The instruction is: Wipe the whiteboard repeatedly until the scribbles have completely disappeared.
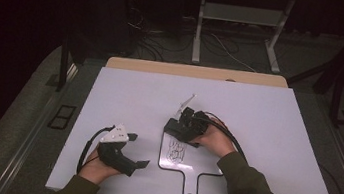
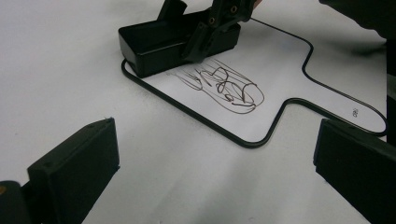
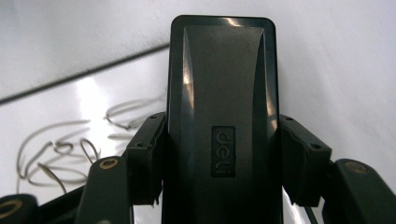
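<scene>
The right gripper (image 1: 187, 123) has its jaws pinched on the long sides of a black rectangular plastic whiteboard eraser (image 3: 223, 116) with "deli" moulded on its back. The eraser sits flat between those jaws, face down on the top end of a small paddle-shaped whiteboard with a thin black rim and a handle (image 1: 191, 188). Just beyond the eraser's near edge, toward the handle, lies a tangle of dark marker scribbles (image 2: 224, 86), still whole and unsmeared as far as the left gripper view shows.

The left gripper (image 1: 134, 148) rests on the white tabletop (image 1: 266, 129) with its jaws spread wide and nothing between them; the little board lies ahead of them, apart from both.

The step in hand looks like the start of wiping: the eraser is grasped and set down on the board, but the ink is not yet touched. The next move calls for dragging the eraser toward the handle across the scribbles while pressing down evenly. The loose board may slide under that push, so the free gripper could well steady its handle or rim first.
</scene>
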